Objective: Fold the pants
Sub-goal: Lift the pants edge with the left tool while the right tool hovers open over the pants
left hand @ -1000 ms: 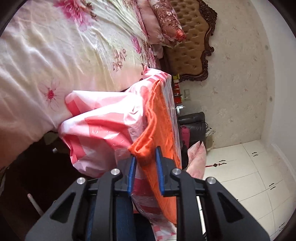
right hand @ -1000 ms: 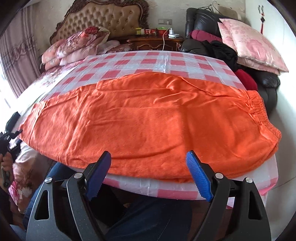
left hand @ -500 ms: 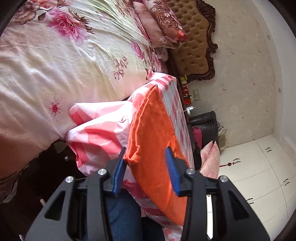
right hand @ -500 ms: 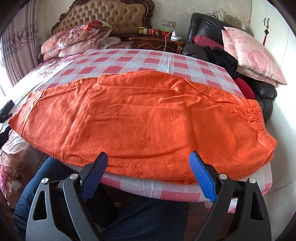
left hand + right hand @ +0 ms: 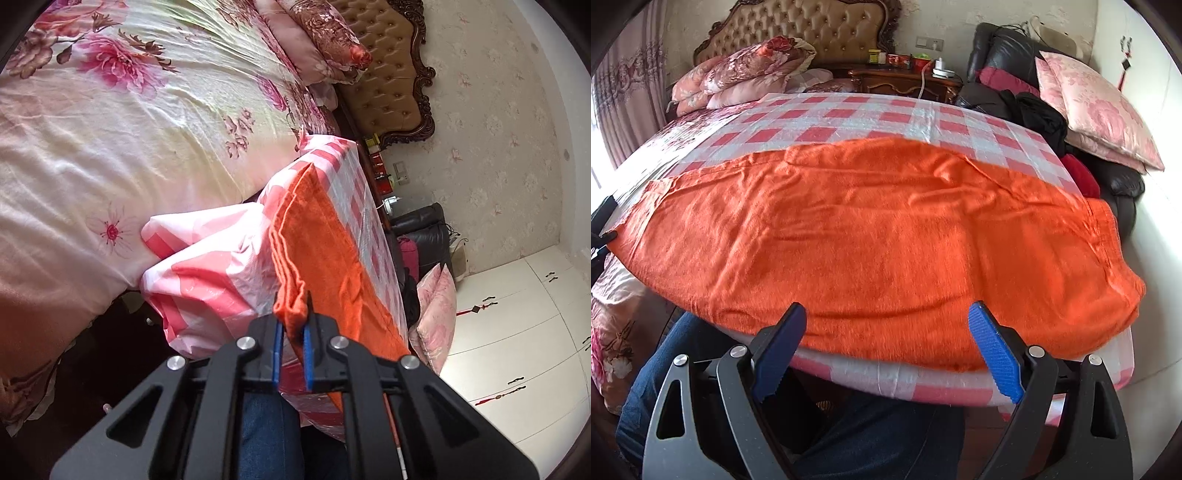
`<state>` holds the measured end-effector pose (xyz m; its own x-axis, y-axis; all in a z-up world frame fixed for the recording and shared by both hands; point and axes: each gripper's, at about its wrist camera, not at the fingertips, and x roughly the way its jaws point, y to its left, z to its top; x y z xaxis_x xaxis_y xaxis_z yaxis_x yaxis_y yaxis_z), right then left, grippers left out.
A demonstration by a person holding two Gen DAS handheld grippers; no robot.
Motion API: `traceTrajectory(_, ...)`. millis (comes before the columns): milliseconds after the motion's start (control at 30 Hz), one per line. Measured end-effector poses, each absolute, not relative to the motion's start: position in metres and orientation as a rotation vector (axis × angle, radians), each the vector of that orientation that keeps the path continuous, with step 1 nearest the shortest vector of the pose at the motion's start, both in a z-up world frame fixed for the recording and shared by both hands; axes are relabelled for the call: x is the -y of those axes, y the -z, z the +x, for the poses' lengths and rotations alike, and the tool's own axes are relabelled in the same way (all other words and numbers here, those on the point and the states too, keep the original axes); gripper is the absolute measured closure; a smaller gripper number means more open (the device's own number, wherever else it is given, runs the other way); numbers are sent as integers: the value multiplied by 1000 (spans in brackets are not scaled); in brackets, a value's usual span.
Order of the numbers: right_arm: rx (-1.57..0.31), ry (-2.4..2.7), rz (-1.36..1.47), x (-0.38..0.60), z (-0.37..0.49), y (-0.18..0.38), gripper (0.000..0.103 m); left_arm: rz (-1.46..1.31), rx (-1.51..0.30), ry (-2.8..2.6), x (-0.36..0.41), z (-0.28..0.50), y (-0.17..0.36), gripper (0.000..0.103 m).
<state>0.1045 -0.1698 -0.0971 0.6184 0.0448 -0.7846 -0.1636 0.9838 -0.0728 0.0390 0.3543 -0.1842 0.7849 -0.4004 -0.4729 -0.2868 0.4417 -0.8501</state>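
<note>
Pants [image 5: 325, 258] corner pinched inside left gripper [image 5: 293, 347].

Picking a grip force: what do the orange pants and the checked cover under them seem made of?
Orange pants: soft, matte, fuzzy cloth, maybe fleece or brushed knit; a nap shows. Checked cover: thin, glossy sheet, probably plastic; it shines and creases sharply.

Bedroom clutter all around the checked cloth

A pink-checked tablecloth [image 5: 871, 122] covers the table; beyond its far edge stands a wooden nightstand [image 5: 905, 79] crowded with small jars, a tufted headboard [image 5: 812, 33] behind it. Floral bedding [image 5: 110, 122] lies off the left edge, a pink cushion [image 5: 1097, 107] on the black sofa [image 5: 1008, 48] off the right.
</note>
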Motion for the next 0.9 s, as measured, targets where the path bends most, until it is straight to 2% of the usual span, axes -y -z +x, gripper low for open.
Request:
traceTrajectory(300, -915, -278, -238, 101, 207, 72, 17, -1102, -736, 83, -354, 49, 179, 95)
traceTrajectory(367, -948, -342, -275, 67, 232, 78, 21, -1105, -739, 82, -353, 48, 179, 95)
traceTrajectory(433, -993, -417, -307, 28, 251, 90, 32, -1109, -744, 80, -354, 48, 182, 95)
traceTrajectory(567, -1015, -504, -375, -35, 263, 111, 38, -1088, -758, 81, -355, 51, 183, 95)
traceTrajectory(900, -1011, -476, -354, -78, 288, 132, 39, -1048, -747, 99, -390, 86, 171, 95)
